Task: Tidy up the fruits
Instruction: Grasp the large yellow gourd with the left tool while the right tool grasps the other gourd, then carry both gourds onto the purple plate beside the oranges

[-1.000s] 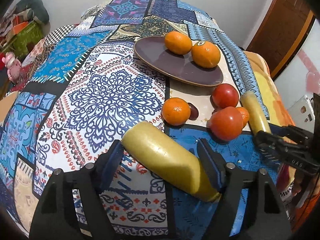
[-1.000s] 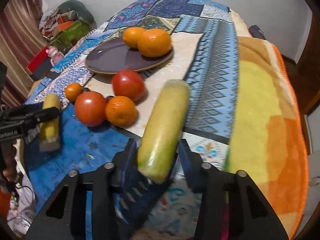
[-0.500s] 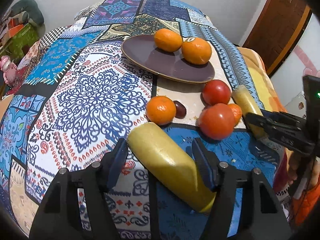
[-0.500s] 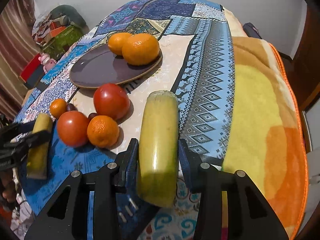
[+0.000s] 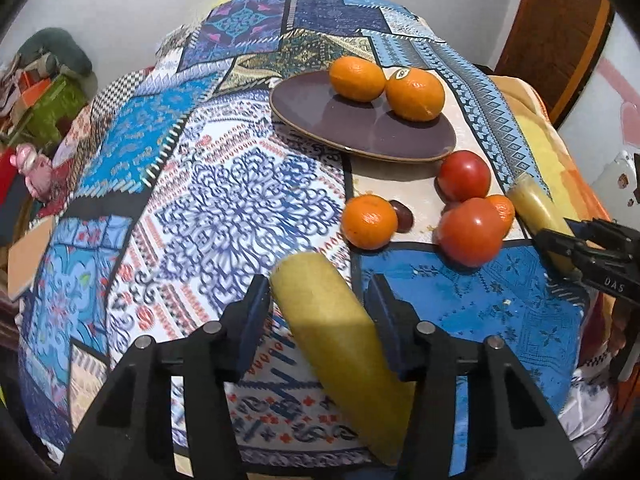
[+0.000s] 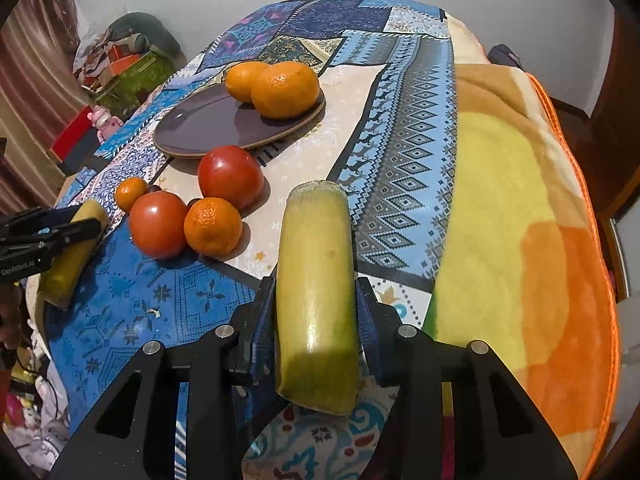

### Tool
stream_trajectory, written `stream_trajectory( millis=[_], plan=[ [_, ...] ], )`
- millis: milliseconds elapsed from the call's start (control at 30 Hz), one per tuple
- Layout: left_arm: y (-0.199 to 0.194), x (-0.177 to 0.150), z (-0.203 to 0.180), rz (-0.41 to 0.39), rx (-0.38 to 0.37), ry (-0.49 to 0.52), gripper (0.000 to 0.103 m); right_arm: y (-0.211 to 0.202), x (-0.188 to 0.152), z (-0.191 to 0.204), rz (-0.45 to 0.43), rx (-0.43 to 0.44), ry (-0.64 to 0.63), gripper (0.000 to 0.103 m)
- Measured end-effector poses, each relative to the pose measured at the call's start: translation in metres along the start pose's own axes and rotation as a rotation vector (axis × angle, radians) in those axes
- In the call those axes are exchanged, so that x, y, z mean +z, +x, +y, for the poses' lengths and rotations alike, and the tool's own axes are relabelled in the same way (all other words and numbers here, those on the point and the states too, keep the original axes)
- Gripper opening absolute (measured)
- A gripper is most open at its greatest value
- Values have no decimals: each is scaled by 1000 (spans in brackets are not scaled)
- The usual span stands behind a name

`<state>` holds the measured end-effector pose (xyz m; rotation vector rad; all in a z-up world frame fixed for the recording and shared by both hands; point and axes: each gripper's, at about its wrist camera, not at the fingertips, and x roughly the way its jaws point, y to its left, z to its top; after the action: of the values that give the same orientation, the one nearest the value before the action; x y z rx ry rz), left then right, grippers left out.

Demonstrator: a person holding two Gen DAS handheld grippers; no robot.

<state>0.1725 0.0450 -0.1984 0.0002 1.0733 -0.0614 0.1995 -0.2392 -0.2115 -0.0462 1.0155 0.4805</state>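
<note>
My left gripper [image 5: 318, 304] is shut on a yellow sugarcane-like stalk piece [image 5: 336, 332] and holds it above the patterned cloth. My right gripper [image 6: 316, 304] is shut on a second yellow-green stalk piece [image 6: 316, 280]; it also shows in the left wrist view [image 5: 536, 208]. A purple plate [image 5: 320, 116] holds two oranges [image 5: 414, 94]. In front of the plate lie two red tomatoes [image 5: 470, 232], two small oranges [image 5: 368, 222] and a dark plum [image 5: 402, 216].
The patchwork cloth [image 5: 224, 200] covers the whole table. A yellow and orange blanket [image 6: 520, 240] lies over the right side. Clutter and a pink toy [image 5: 34, 168] sit beyond the left edge. A wooden door [image 5: 556, 36] stands at the far right.
Both grippers have closed on their stalk pieces and lifted them, turning each to point forward. Both views have drawn back and up a little from the fruit.
</note>
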Motion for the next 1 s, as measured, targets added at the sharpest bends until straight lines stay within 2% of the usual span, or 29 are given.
stream_trajectory(
  millis=[100,367,467,533,600,700,833,1000],
  plan=[
    [-1,-7,-8,12,-5,-8,54,0,2,1,1,10,5,36],
    [1,-21,-20,-1,-13,-42,56,9,4,2,2,19,10,38],
    [3,-21,-20,-5,-1,-45,51,11,2,3,0,9,-4,36],
    [1,-21,-17,-12,18,-60,40,10,1,4,-9,5,-11,36],
    [0,-21,-12,-17,20,-77,34,8,1,3,-15,15,-1,36],
    [-2,-21,-4,-13,8,-87,34,5,3,2,-24,39,16,36],
    [-3,-16,-2,-19,47,-60,34,-3,11,1,-60,38,17,36],
    [-4,-4,11,-35,46,-85,34,-14,28,7,-104,41,-4,36]
  ],
)
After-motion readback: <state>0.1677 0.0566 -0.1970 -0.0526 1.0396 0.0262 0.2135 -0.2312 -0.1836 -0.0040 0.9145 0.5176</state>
